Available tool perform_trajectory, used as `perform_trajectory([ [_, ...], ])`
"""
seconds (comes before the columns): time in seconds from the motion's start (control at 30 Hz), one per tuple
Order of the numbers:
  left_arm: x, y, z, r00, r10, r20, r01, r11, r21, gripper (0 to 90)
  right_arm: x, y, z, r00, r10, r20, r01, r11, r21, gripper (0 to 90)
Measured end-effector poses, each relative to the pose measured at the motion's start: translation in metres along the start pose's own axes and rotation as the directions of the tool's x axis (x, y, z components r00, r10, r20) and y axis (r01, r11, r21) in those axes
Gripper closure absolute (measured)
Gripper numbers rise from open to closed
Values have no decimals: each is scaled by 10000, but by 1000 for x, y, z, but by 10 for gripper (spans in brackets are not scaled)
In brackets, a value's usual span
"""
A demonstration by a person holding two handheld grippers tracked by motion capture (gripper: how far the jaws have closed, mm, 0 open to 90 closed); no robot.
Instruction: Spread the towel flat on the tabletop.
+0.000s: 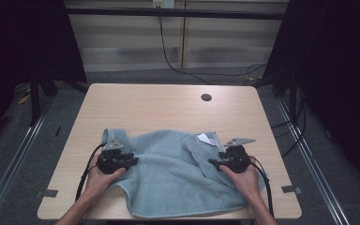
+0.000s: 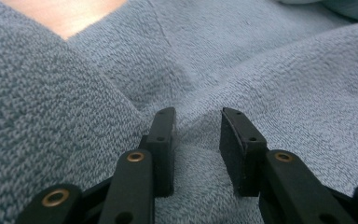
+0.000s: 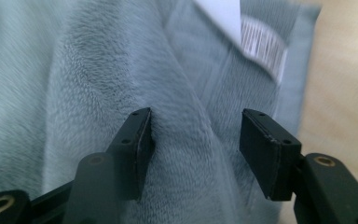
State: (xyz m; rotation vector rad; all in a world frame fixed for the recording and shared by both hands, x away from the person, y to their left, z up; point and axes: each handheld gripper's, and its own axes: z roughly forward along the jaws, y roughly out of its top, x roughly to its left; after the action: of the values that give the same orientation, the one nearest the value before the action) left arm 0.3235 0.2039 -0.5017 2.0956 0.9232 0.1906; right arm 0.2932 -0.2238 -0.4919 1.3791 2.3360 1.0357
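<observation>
Both your grippers lay on the towel (image 1: 168, 173) | left gripper (image 2: 197, 135) released | right gripper (image 3: 196, 140) released.

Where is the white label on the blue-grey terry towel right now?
In the high view the white label sits on the blue-grey terry towel at its far right corner, just beyond the right tongs; the right gripper view shows it upper right, beside bare wooden table.

towel (image 1: 171, 176) | grey-blue terry | rumpled, right corner folded over | white label, text blurred | table's near half
</observation>
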Motion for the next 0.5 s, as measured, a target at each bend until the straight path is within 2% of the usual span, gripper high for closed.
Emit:
perform_trajectory([
  [0.13, -6, -8, -9, 9998, 168, 148, -170, 9998, 126, 658, -3, -2, 2, 9999, 139, -36, -138, 9998, 151, 479],
  [0.17, -8, -11, -13, 9996, 100, 249, -103, 9999, 137, 660, -9, 1, 5, 9993, 92, 363, -103, 9996, 276, 483],
  [0.2, -9, -13, -16, 9996, 106, 266, -111, 9998, 181, 660, -13, 2, 6, 9989, 108, 448, -117, 9997, 217, 507],
  [0.27, -10, -17, -19, 9996, 64, 282, -68, 9999, 137, 661, -22, 7, 8, 9889, -78, 1487, 26, 9994, 353, 505],
  [0.3, -10, -17, -19, 9996, 64, 282, -68, 9999, 137, 661, -22, 7, 8, 9889, -78, 1487, 26, 9994, 353, 505],
  [0.33, -10, -18, -21, 9994, 0, 359, -6, 9998, 179, 661, -29, 9, 10, 9818, -45, 1899, -23, 9994, 357, 502],
  [0.37, -10, -20, -22, 9992, -48, 391, 41, 9998, 176, 660, -48, 14, 14, 9741, 542, 2193, -576, 9983, 91, 491],
  [0.4, -10, -20, -23, 9991, -57, 428, 50, 9999, 158, 661, -54, 17, 16, 9707, 602, 2328, -631, 9980, 47, 490],
  [0.43, -10, -20, -23, 9991, -57, 428, 50, 9999, 158, 660, -54, 17, 16, 9707, 602, 2328, -631, 9980, 47, 490],
  [0.47, -12, -21, -23, 9984, -167, 536, 156, 9996, 214, 660, -70, 22, 21, 9586, 993, 2668, -967, 9951, -230, 486],
  [0.5, -13, -21, -23, 9983, -116, 574, 102, 9996, 250, 660, -74, 25, 22, 9546, 1056, 2784, -1037, 9944, -215, 479],
])
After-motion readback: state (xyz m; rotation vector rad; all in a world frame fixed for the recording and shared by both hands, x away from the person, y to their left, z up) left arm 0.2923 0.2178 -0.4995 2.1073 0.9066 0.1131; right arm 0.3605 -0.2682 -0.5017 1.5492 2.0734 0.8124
